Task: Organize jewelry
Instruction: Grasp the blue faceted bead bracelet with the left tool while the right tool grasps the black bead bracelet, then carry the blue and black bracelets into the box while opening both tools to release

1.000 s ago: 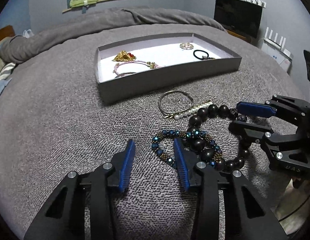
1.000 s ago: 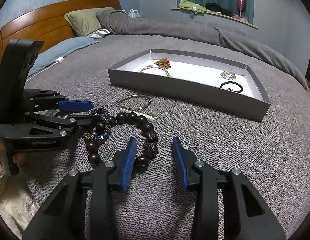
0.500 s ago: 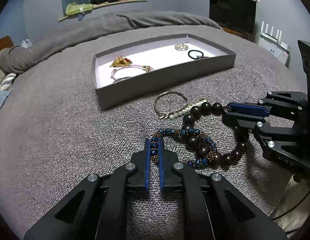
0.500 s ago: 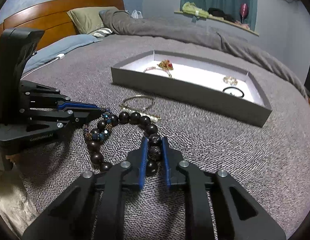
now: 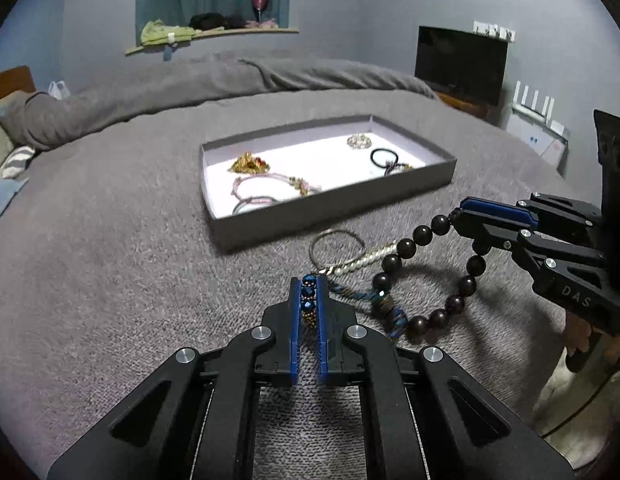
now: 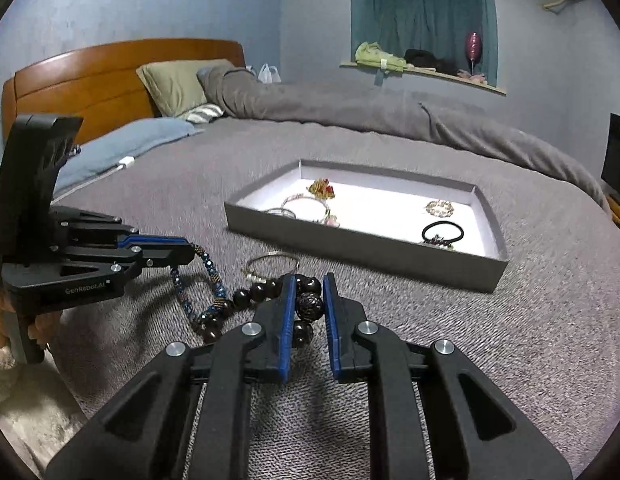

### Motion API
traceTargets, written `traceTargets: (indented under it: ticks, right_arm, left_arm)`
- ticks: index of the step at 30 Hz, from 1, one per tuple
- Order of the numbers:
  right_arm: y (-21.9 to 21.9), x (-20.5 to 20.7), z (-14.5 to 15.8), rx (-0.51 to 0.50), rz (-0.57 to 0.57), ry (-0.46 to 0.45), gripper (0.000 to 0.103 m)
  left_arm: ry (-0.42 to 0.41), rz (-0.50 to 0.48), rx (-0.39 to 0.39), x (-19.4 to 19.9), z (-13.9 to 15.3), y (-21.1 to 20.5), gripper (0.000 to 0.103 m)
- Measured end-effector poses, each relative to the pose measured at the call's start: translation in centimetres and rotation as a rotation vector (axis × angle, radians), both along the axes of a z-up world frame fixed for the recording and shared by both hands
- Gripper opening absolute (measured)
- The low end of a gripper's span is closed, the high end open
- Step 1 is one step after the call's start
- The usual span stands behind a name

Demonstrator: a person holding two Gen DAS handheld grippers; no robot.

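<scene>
Jewelry scattered over a grey bed (image 5: 109, 240), some loose on the blanket, some inside a shallow grey box (image 5: 334, 204) further back. Left tool (image 5: 309, 294) clamped on the blue beaded bracelet (image 5: 307, 300), with a short run of blue and bronze beads pinched between the blue pads (image 5: 294, 320). From the right wrist view, same bracelet (image 6: 205, 276) hanging as a loop off the left tool (image 6: 189, 248) and lifted above the blanket. Right tool (image 6: 308, 300) clamped on the dark wooden bead bracelet (image 6: 307, 304), three large beads caught between its pads (image 6: 287, 320). In the left wrist view, that bracelet (image 5: 426, 272) held up as an open ring from the right tool (image 5: 464, 216). Lower ends of both bracelets meeting, possibly tangled; blur there too strong to be sure. Thin metal bangle (image 5: 337, 245) flat on the blanket between the tools and the box, pearl hair clip (image 5: 362, 262) lying just beside it, touching or overlapping its edge. Inside the box: gold brooch with red stones (image 5: 247, 164) at its left, pink cord bracelet (image 5: 265, 184) near the front wall, small silver piece (image 5: 360, 141) toward the back, black hair tie (image 5: 384, 158) at the right.
</scene>
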State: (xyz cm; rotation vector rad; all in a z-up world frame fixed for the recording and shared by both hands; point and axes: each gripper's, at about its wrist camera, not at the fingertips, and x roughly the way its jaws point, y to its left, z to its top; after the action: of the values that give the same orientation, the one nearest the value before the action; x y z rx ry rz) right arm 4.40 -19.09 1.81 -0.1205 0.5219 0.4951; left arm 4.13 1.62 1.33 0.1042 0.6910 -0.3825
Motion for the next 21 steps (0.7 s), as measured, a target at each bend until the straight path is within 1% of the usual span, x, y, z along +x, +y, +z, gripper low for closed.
traceTargets:
  ticks: [5,10,12,17,21]
  right_arm:
    - [-1.1,0.1,1.5,0.018,-0.03,-0.05,0.014]
    - [-2.6,0.9,3.0,0.046,-0.072,-0.08,0.014]
    - [-3.1,1.3,3.5,0.043,-0.091,-0.097,0.014]
    - [-4.4,3.2,4.6,0.059,-0.139,-0.115,0.014]
    - [-5.1,5.2,5.8,0.095,-0.159,-0.118,0.014]
  left_arm:
    - [-0.049,-0.009,-0.035,-0.6,1.8,0.2,0.008]
    - [-0.059,0.005,-0.054,0.0,2.7,0.7,0.008]
    - [-0.083,0.018,-0.053,0.2,3.4,0.9,0.008]
    - [-0.109,0.05,-0.052,1.0,4.7,1.9,0.008]
    - [-0.127,0.083,-0.056,2.1,6.1,2.6,0.008]
